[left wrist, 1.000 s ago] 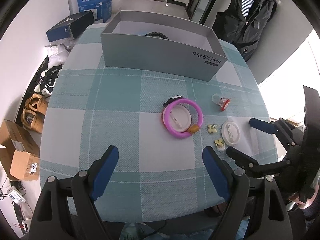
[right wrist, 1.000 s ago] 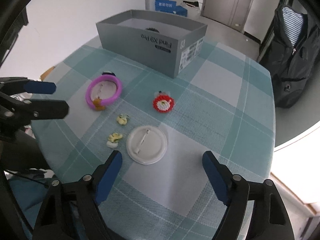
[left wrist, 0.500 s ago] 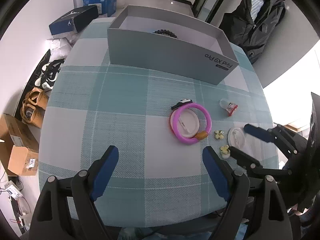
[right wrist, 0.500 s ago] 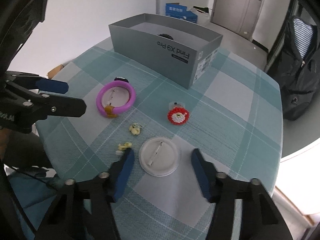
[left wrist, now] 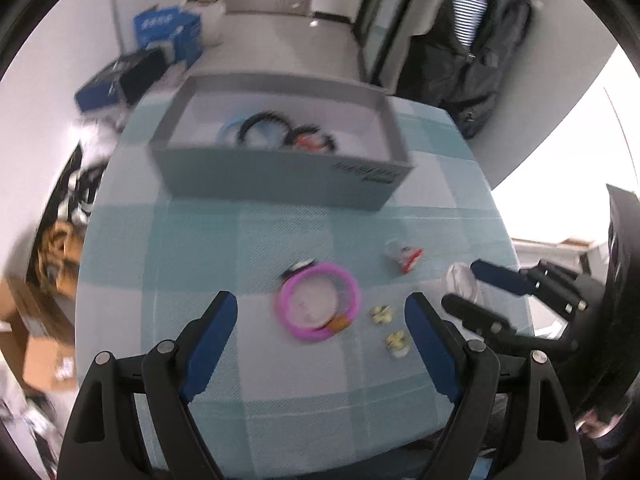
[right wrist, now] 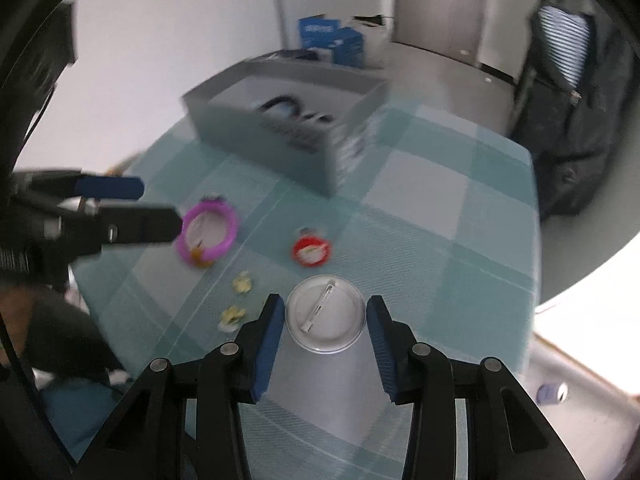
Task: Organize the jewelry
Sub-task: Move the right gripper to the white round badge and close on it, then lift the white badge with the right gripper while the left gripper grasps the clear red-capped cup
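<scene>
A round white pin badge [right wrist: 326, 322] lies face down between the fingers of my right gripper [right wrist: 326, 316], which has closed around it; whether the pads touch it I cannot tell. It also shows in the left wrist view [left wrist: 460, 282]. A pink bracelet [left wrist: 318, 306] lies on the checked tablecloth ahead of my open left gripper [left wrist: 320, 320], which is above the table. A red bead charm [right wrist: 311, 250] and two small yellow flower pieces [right wrist: 242, 283] lie nearby. The grey box [left wrist: 280, 152] at the back holds dark bracelets.
A black jacket [left wrist: 468, 52] hangs behind the table at the right. Blue boxes [left wrist: 168, 30] and shoes sit on the floor at the left. The table's near edge [left wrist: 280, 444] is just under my left gripper.
My right gripper has moved onto the white badge and narrowed around it. My left gripper has risen and moved forward toward the pink bracelet; both views are blurred by motion.
</scene>
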